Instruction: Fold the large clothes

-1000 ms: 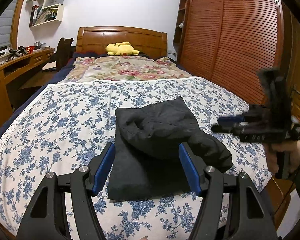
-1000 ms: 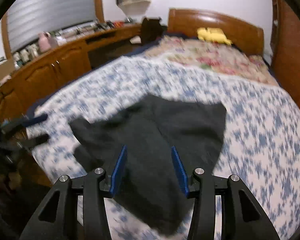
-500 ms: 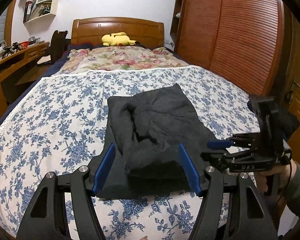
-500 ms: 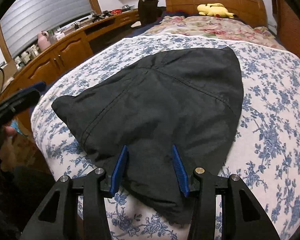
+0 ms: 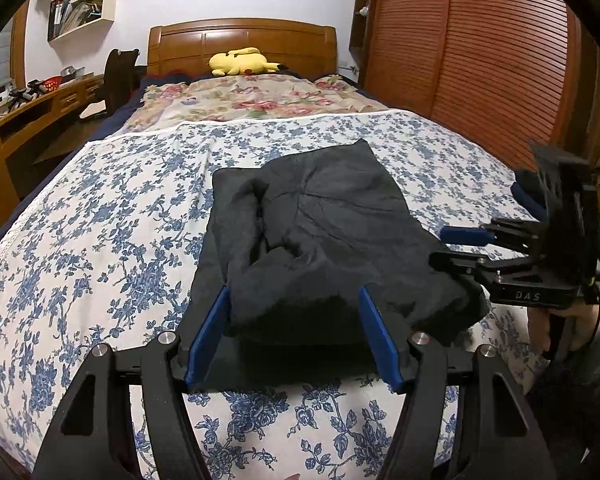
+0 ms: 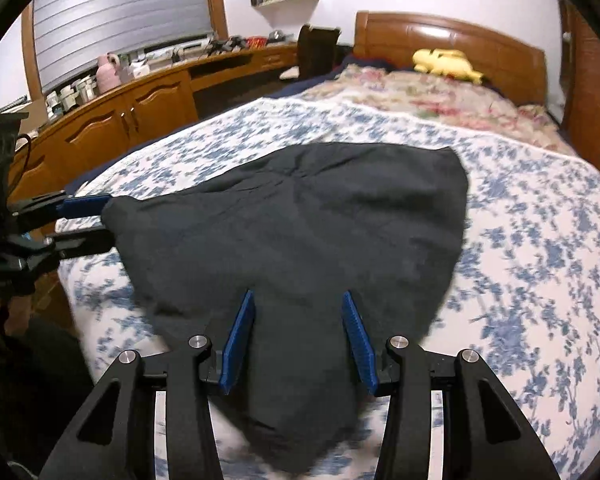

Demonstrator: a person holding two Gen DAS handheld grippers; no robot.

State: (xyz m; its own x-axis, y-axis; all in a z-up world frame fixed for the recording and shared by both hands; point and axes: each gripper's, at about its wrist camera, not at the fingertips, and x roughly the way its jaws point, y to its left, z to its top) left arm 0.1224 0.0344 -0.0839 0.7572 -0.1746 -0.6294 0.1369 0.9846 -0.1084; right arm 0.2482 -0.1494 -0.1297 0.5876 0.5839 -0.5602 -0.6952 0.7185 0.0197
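A dark grey garment (image 5: 320,240) lies folded in a thick bundle on the blue-flowered bed cover (image 5: 100,240); it also shows in the right wrist view (image 6: 300,240). My left gripper (image 5: 294,336) is open, its blue pads on either side of the bundle's near edge. My right gripper (image 6: 298,342) is open over the garment's near corner. In the left wrist view the right gripper (image 5: 452,246) comes in from the right at the garment's right edge. In the right wrist view the left gripper (image 6: 84,220) is at the garment's left corner.
A yellow plush toy (image 5: 242,62) lies by the wooden headboard (image 5: 240,40). A wooden wardrobe (image 5: 480,60) stands right of the bed. A long wooden desk (image 6: 140,100) with small items runs along the left. The bed's foot edge is just below both grippers.
My right gripper has dropped from above the bed to the garment's right edge. My left gripper has moved closer to the bundle's near edge. Both stay open.
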